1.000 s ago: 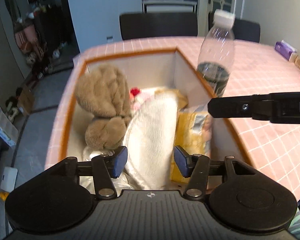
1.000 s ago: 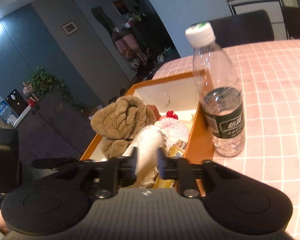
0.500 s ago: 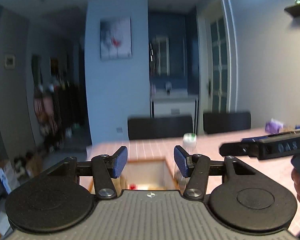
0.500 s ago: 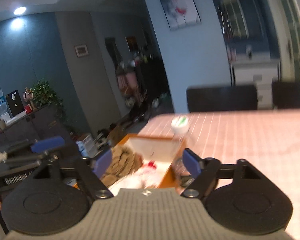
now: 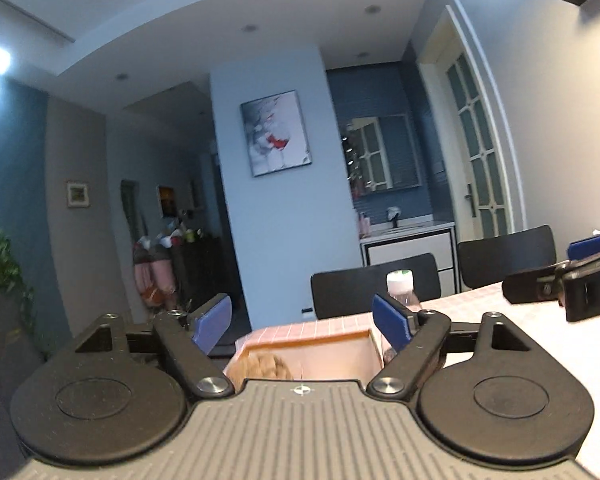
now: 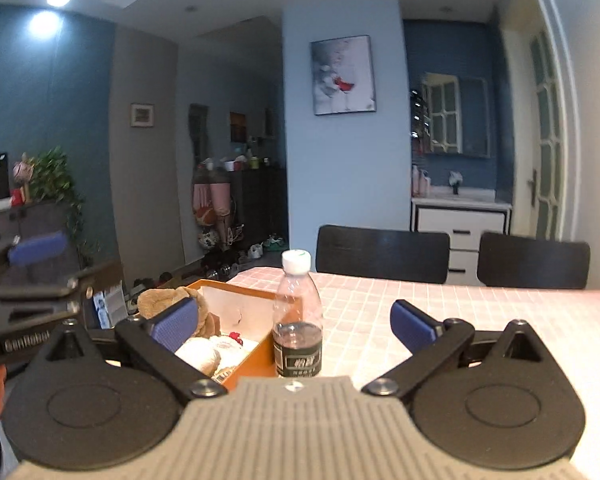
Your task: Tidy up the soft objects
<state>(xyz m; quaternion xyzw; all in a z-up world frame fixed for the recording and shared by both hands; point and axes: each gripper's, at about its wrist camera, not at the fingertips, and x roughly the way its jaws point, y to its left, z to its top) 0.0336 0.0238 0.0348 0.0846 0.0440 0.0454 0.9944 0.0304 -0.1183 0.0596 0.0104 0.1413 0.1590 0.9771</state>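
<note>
Both hand-held grippers, left [image 5: 302, 326] and right [image 6: 294, 326], have lifted back from the orange-rimmed cardboard box [image 6: 256, 354] on the pink-tiled counter [image 6: 460, 312], jaws opening and empty, leaving the brown plush toy [image 6: 160, 302] and white cloth inside, sorting seemingly finished; beside it, the clear bottle's [image 6: 298, 316] label is unreadable.

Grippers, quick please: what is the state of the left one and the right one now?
Left gripper: jaws opening, nothing between them.
Right gripper: jaws opening, holding nothing.
</note>
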